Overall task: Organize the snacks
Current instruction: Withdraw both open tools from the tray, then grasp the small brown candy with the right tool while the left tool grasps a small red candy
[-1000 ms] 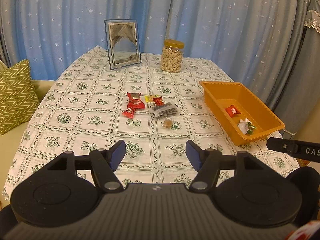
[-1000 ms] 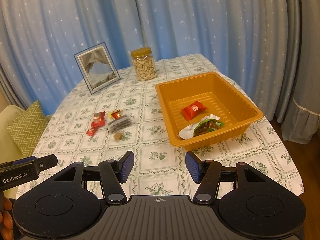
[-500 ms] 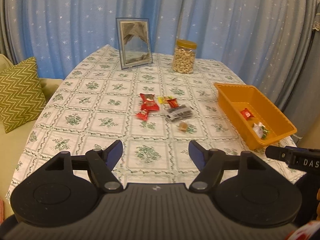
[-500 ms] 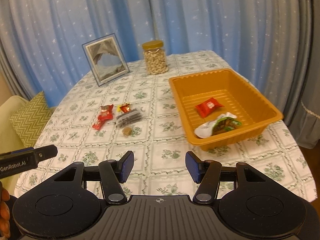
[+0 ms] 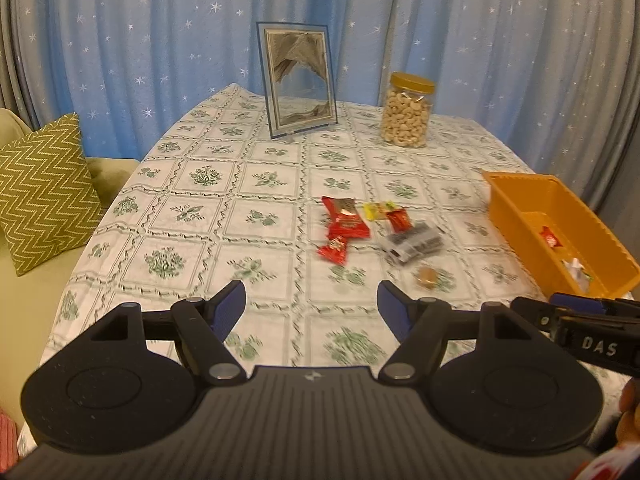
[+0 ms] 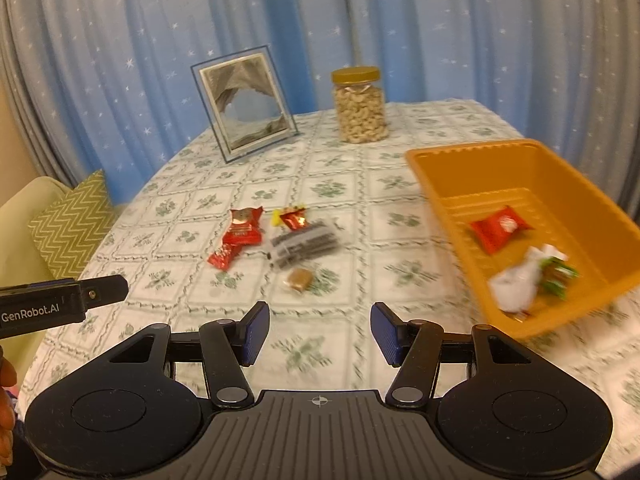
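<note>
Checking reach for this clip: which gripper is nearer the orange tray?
Right. The right gripper hovers beside the orange tray's near corner; the left gripper sits farther off, facing the loose snacks.

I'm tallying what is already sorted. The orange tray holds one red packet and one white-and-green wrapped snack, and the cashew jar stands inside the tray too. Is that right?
Not quite. The cashew jar stands on the tablecloth behind the orange tray, not inside it, as the right wrist view shows. The red packet and the white-and-green wrapped snack do lie in the tray.
</note>
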